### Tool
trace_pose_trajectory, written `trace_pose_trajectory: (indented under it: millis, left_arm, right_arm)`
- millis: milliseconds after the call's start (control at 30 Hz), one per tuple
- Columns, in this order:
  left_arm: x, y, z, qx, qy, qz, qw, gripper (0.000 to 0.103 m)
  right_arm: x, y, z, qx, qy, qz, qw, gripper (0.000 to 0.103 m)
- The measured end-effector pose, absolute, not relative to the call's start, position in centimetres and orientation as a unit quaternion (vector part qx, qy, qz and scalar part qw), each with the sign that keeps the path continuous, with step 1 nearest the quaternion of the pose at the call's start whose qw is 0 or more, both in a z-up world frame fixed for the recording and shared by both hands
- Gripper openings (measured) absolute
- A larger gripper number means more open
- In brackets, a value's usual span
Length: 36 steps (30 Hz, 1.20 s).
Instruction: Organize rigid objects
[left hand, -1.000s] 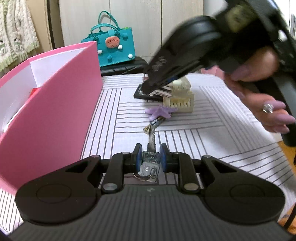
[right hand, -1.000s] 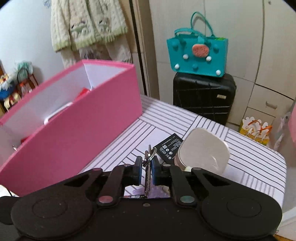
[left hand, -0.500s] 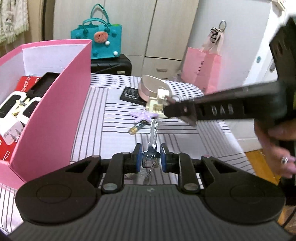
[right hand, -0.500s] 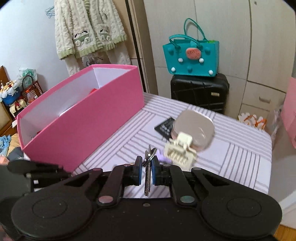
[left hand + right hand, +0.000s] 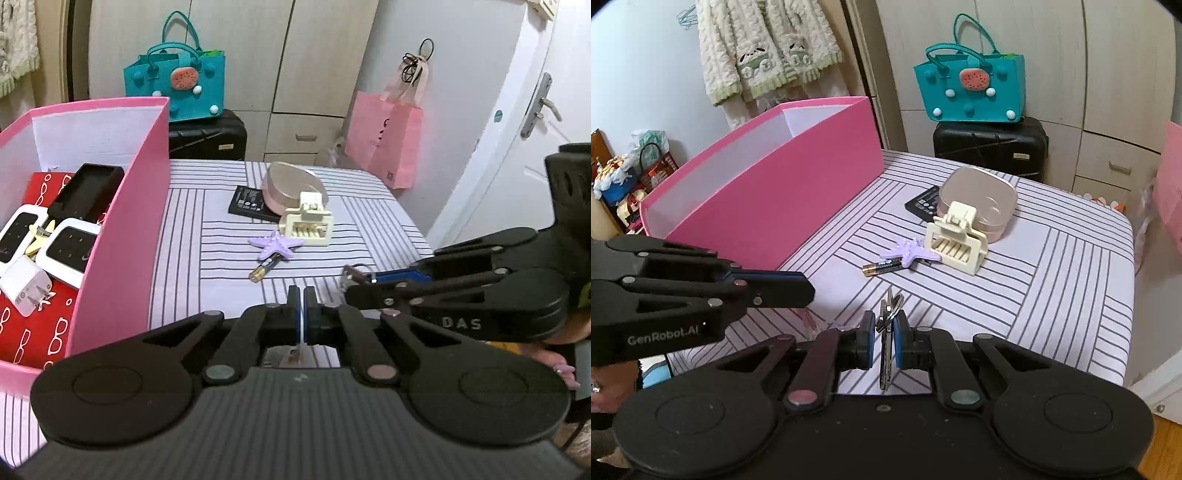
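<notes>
Two sets of tongs hang over the striped bench (image 5: 1052,280), close together at its near edge. The right tongs (image 5: 884,332) are clamped on a bunch of keys (image 5: 886,343), which stand on edge between the blue pads with the ring poking out in front. The left tongs (image 5: 303,314) are pressed nearly together; a thin sliver seems to sit between the pads, but whether anything is truly gripped I cannot tell. Just beyond lie the loose things not yet sorted: a small battery (image 5: 882,266) touching a purple starfish clip (image 5: 910,252), then a cream hair claw (image 5: 956,240) leaning against a rose-gold case (image 5: 979,201), with a black battery pack (image 5: 921,202) tucked beside it. On the left side stands the pink box (image 5: 125,229), already holding white chargers (image 5: 68,247), a black tray and a white plug. By my judgement the step in hand is carrying the keys to that box; the next move calls for swinging the right tongs leftward, over the tall pink wall and past the left tongs in their path, before letting go.
</notes>
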<state>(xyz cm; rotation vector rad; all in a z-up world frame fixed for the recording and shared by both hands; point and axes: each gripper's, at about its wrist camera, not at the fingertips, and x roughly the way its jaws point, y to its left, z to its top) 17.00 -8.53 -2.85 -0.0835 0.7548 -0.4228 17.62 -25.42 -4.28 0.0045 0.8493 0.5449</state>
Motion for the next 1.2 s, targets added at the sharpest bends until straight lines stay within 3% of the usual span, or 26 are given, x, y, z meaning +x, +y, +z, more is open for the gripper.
trace_pose_trajectory:
  millis: [267,633,733,933,967,1033,1200]
  left_arm:
    - [16.1,-8.2,-4.1,-0.023,0.378,-0.188,0.906,0.005]
    - [15.2,-10.2,-6.4,0.033,0.38,-0.187,0.905,0.03]
    - [15.5,-10.3,-7.0,0.033,0.382,-0.188,0.904,0.03]
    - [15.7,-10.9,-7.9,0.047,0.358,-0.178,0.916,0.03]
    - [15.5,-10.9,-8.0,0.049,0.351,-0.175,0.918,0.026]
    - [15.2,-11.0,-8.0,0.054,0.346,-0.172,0.921,0.003]
    - [15.2,-10.4,-7.5,0.029,0.358,-0.178,0.916,0.003]
  right_arm:
    - [17.2,-26.1,-4.8,0.007,0.405,0.261,0.876,0.012]
    - [17.1,-26.2,-5.3,0.007,0.404,0.272,0.873,0.012]
    - [17.0,-26.2,-5.4,0.004,0.405,0.276,0.872,0.012]
    - [17.1,-26.4,-6.0,0.009,0.409,0.279,0.869,0.012]
    - [17.2,-26.4,-6.1,0.011,0.41,0.279,0.868,0.013]
    - [17.3,-26.5,-6.2,0.013,0.412,0.278,0.868,0.013]
    - [17.6,-26.5,-6.5,0.017,0.417,0.274,0.867,0.013]
